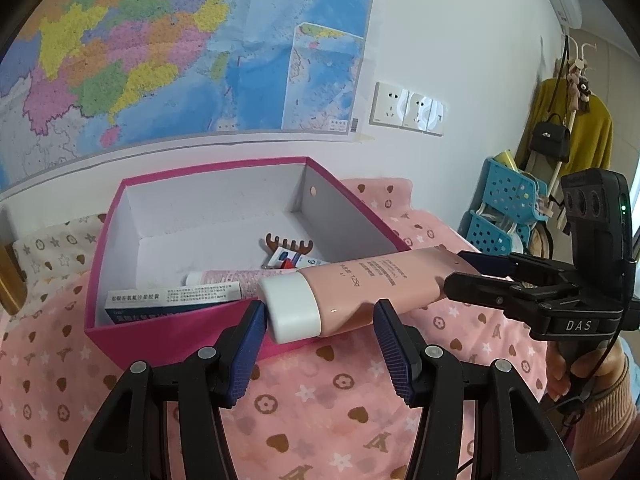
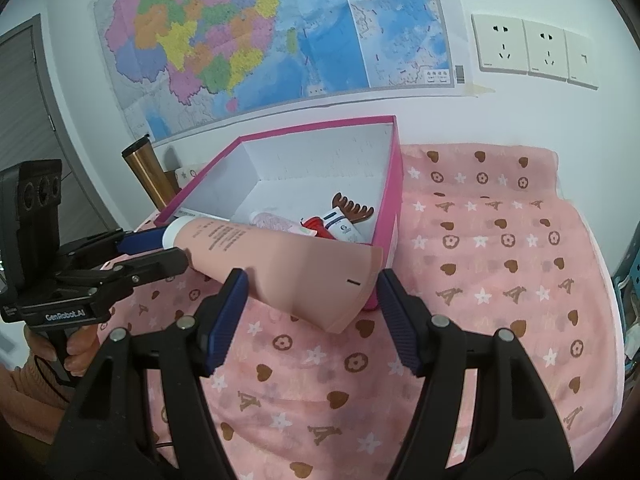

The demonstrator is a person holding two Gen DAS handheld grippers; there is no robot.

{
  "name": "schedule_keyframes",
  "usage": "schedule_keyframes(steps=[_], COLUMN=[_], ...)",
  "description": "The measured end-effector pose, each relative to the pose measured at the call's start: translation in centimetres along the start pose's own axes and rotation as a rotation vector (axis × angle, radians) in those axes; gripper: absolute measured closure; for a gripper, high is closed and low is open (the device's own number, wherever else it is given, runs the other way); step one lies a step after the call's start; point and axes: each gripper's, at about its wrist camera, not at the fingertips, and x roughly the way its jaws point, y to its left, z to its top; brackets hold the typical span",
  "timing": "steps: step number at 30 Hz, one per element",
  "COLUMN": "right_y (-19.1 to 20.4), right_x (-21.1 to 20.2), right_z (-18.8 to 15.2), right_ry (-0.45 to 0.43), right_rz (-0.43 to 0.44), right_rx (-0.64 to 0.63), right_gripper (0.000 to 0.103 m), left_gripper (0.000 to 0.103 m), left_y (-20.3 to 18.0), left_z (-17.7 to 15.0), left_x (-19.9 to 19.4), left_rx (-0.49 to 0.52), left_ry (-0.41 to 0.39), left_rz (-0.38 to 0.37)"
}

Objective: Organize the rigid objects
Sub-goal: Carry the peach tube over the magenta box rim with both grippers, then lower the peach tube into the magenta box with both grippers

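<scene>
Left wrist view: pink tube [image 1: 360,284], long axis running left to right, white cap end [image 1: 292,308] between the left gripper [image 1: 320,344] pads, crimped tail between the right gripper [image 1: 472,280] jaws at right. Tube lies across the near-right corner of the magenta box [image 1: 180,332]. Left pads flank the cap; contact unclear.

Right wrist view: tail fills the right gripper [image 2: 312,308] gap, pads appear to touch, so held; left gripper [image 2: 160,252] at the cap. Box contents (brown hair claw [image 2: 352,206], small tubes) partly hidden behind the tube.
</scene>
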Motion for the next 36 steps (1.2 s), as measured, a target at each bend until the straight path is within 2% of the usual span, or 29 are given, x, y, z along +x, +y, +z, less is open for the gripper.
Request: schedule_keyframes(steps=[36], right_y=[-0.2], right_x=[0.1], right_z=[1.3], right_ry=[-0.019], right_rz=[-0.008], right_rx=[-0.012], right_gripper=[0.034], left_gripper=[0.047], left_y=[0.4], left_z=[1.5], left_x=[0.9], left_rx=[0.007], left_ry=[-0.013], left_rz=[0.008])
